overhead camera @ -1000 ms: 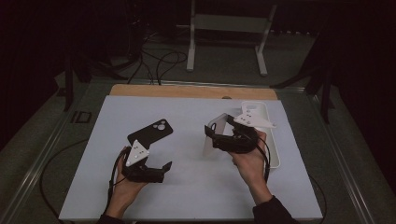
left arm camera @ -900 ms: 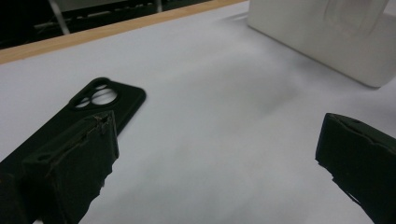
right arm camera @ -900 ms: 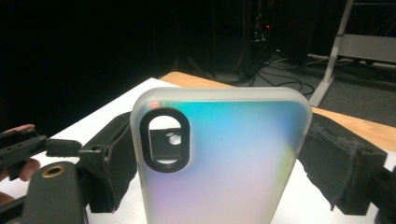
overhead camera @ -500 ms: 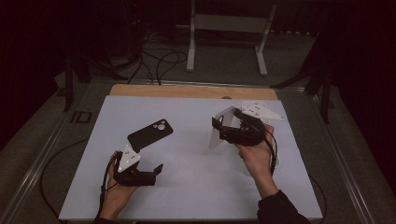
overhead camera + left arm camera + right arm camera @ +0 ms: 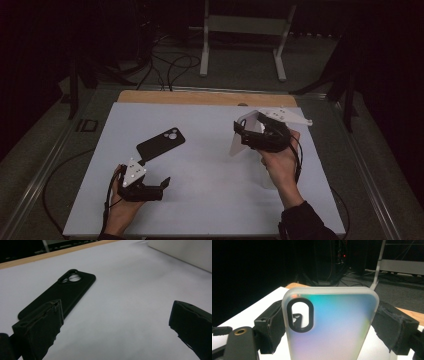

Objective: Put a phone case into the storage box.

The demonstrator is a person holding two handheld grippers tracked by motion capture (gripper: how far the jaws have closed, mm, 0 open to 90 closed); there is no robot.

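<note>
A black phone case (image 5: 161, 143) (image 5: 62, 293) lies flat on the white table (image 5: 210, 200), camera cut-out toward the far side. My left gripper (image 5: 164, 186) (image 5: 117, 322) rests low just near and left of it, jaws wide open with nothing between them; the left jaw's tip overlaps the case's near end in the left gripper view. My right gripper (image 5: 241, 134) (image 5: 329, 327) is raised over the table's right half. It is shut on a frosted, iridescent phone case (image 5: 239, 142) (image 5: 332, 325), one jaw pressing on each long edge.
A pale box (image 5: 185, 252) sits on the table to the right, below the right hand. A wooden strip (image 5: 200, 96) runs along the table's far edge. Beyond it stand a metal frame (image 5: 245, 25) and floor cables (image 5: 170, 62).
The left hand has drawn back toward the near edge, off the black case. The right hand has lifted the frosted case up and away to the right.
</note>
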